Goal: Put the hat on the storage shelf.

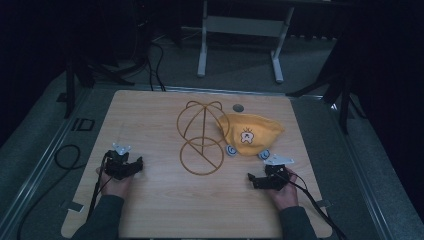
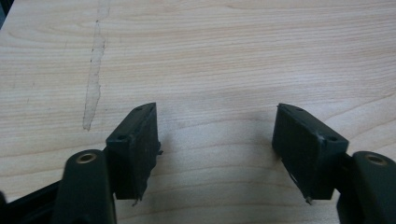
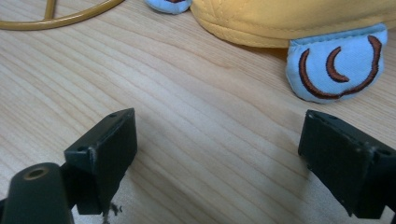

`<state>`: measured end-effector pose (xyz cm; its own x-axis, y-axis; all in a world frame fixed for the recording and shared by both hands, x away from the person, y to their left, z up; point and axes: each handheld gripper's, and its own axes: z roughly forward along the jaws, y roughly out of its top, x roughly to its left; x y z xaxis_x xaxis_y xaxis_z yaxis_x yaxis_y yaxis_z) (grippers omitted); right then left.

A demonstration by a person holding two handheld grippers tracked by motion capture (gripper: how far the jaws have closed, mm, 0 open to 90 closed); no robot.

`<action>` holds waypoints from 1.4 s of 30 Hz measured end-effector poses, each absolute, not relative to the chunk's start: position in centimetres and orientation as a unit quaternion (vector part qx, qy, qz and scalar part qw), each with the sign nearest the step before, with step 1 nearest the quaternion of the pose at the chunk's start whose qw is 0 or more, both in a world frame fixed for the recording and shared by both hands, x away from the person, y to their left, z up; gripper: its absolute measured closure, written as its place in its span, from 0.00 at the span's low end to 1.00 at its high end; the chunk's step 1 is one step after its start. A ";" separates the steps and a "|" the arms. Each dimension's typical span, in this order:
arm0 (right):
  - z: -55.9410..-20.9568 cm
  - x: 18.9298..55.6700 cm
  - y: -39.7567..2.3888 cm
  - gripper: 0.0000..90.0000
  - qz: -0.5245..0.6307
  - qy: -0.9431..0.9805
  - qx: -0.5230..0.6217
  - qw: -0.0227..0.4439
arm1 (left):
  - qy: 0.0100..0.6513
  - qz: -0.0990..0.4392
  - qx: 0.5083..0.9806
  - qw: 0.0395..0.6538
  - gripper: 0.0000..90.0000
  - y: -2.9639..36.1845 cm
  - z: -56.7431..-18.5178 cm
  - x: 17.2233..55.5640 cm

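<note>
A yellow cap (image 1: 249,132) with a small animal face on it and pale blue ear flaps (image 1: 263,155) lies on the wooden table (image 1: 150,210), right of centre. In the right gripper view the yellow cap (image 3: 299,18) fills the top, and one blue flap (image 3: 336,65) lies just beyond the jaws. A gold wire stand (image 1: 200,137) lies flat beside the cap. My right gripper (image 1: 252,179) rests open on the table, short of the cap. My left gripper (image 1: 136,165) rests open at the left, over bare wood (image 2: 215,70).
A round grey grommet (image 1: 238,107) sits in the table near its far edge. Black cables (image 1: 67,157) run along the floor at the left. A white desk frame (image 1: 240,35) and dark tripod legs (image 1: 345,100) stand beyond the table.
</note>
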<state>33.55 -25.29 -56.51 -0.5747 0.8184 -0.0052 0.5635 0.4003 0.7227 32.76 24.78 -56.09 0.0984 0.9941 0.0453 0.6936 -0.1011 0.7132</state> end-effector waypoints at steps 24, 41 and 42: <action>-55.5 33.9 -25.7 0.62 0.324 0.819 0.431 0.196 | 0.621 0.262 0.680 0.288 0.31 25.4 -56.3 32.6; -54.7 36.6 -27.2 0.60 0.310 0.806 0.458 0.209 | 0.611 0.261 0.688 0.292 0.30 25.6 -56.4 32.1; -54.8 37.1 -27.4 0.57 0.307 0.804 0.465 0.206 | 0.611 0.261 0.687 0.293 0.30 25.5 -56.4 32.0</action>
<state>37.09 -27.38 -54.76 -0.4823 0.8748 -0.0455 0.6221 0.3787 0.6853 32.04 25.55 -56.40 0.1165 0.9932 0.0001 0.6877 -0.0808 0.7215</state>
